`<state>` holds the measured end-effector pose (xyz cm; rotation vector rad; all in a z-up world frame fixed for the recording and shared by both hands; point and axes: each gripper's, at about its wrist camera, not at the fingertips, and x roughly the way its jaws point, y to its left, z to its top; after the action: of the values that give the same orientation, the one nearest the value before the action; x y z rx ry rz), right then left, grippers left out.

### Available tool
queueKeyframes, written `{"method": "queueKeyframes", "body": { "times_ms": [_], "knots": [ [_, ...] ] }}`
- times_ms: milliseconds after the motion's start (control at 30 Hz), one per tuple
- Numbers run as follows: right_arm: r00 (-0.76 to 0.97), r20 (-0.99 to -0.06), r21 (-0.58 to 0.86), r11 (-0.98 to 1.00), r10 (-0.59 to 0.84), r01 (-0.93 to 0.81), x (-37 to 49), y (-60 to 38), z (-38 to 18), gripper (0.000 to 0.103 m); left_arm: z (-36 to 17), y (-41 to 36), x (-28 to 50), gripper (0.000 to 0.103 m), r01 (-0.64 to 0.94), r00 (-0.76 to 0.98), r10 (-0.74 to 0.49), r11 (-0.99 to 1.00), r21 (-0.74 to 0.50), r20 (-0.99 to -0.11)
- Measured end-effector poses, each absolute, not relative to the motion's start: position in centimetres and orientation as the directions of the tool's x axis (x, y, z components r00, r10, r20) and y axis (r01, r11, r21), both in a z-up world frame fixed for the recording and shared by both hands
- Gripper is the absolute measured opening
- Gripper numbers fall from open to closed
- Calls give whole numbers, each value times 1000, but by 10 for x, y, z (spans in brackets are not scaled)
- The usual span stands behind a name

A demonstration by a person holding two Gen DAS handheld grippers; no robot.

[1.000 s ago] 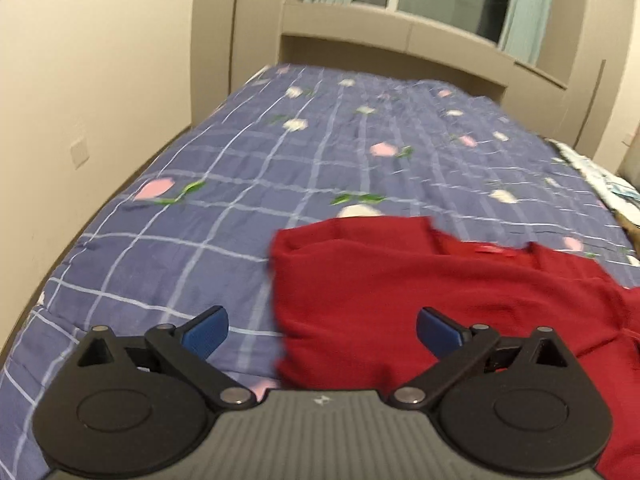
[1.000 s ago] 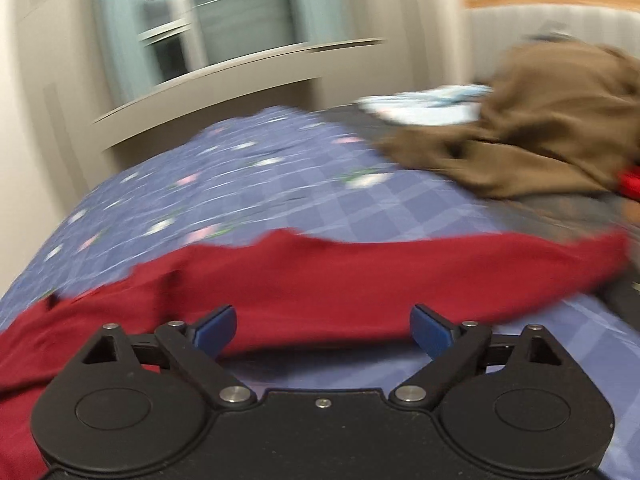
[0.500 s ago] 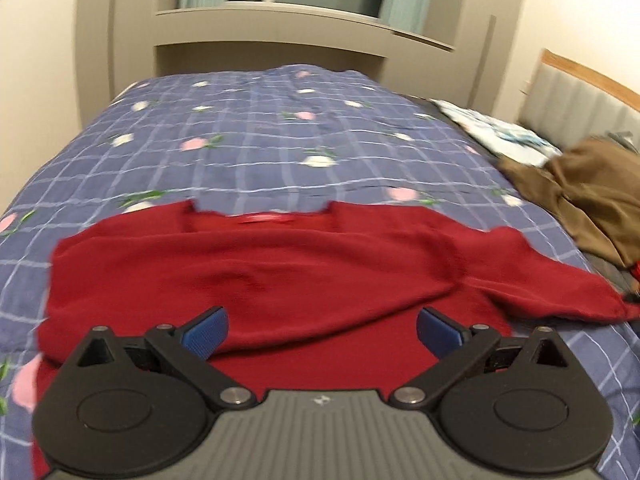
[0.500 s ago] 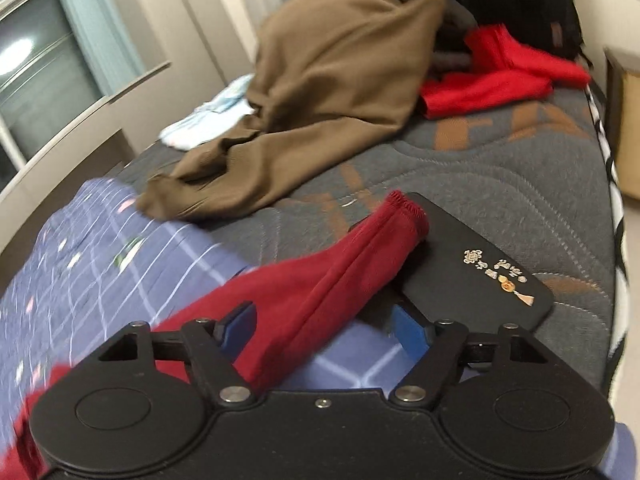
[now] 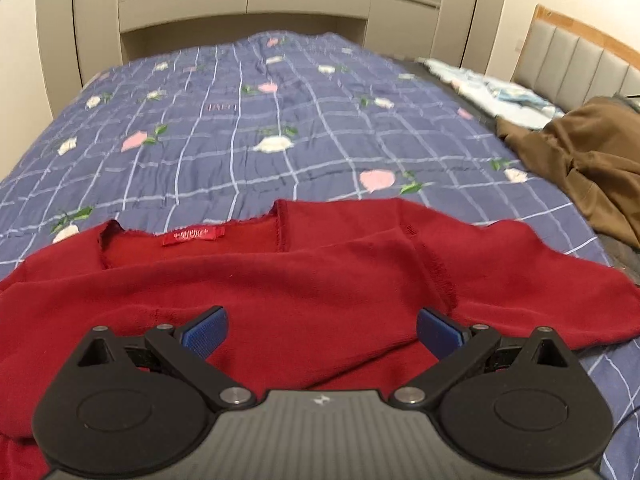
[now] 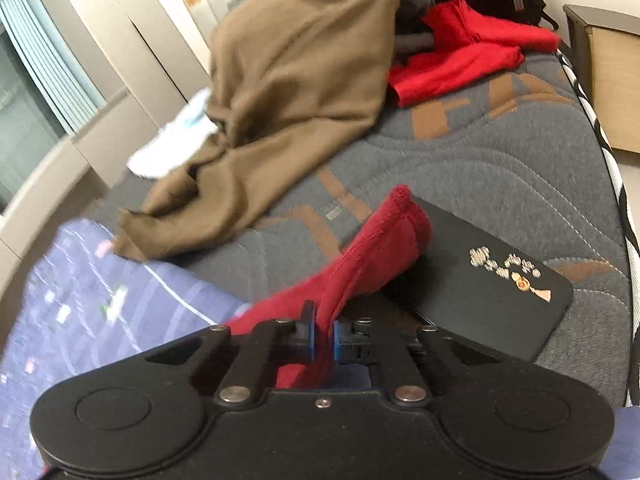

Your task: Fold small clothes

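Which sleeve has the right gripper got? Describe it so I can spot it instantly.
Start at the grey quilted mattress past the blue floral bedspread. A dark red sleeve runs from the right gripper, whose fingers have just closed on it, with its cuff on a flat black case. The folded clothes by the brown garment are brighter red.

My dark red sweater [image 5: 304, 280] carried a brighter red neck label [image 5: 193, 236] with pale lettering. Under it the quilt [image 5: 248, 140] was blue-violet, crossed by a pale grid and dotted with pink and white flowers on green leaves. My tongs were black with blue pads [image 5: 206, 330]. The bare mattress [image 6: 500, 168] was grey with brown shapes. On it lay a brown garment [image 6: 288, 92], a bright red cloth [image 6: 460, 60] and a black flat case [image 6: 492, 280] with a small gold and white design.
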<state>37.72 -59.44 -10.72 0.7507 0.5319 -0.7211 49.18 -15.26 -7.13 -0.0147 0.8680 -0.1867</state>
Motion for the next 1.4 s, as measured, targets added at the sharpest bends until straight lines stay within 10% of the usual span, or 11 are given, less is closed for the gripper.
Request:
{"method": "queueKeyframes", "body": {
  "times_ms": [600,1200,1400],
  "knots": [
    [953,-266,49,985,-147,166,439,-394,15,7,-4,-37,488,102,111,730,-430,841,-529,-531],
    [757,-604,-373,750,250,-546,441,-118,-85,8,-53,70,476,102,-109,735,-338,797,-595,-588],
    [725,-611,-314,743,318,-591,410,-128,-87,43,-68,70,477,102,-108,695,-360,804,-585,-622]
  ]
}}
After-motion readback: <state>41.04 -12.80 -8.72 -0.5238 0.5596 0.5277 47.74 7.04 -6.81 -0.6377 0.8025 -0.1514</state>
